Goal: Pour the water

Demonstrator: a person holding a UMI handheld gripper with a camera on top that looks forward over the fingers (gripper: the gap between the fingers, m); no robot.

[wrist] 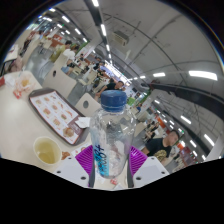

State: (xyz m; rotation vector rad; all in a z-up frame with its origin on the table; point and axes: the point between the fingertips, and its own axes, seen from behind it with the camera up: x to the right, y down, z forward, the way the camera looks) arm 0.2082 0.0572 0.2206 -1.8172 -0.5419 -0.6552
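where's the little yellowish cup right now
In the gripper view, the small yellowish cup stands on the white table, left of the clear plastic water bottle with a blue cap gripped between the gripper fingers, nearer than the food tray.

The bottle (110,140) is clear, glossy plastic with a blue plastic cap (114,99) and a printed wrap label. The table (25,125) looks smooth and pale. The cup (47,150) looks translucent plastic.
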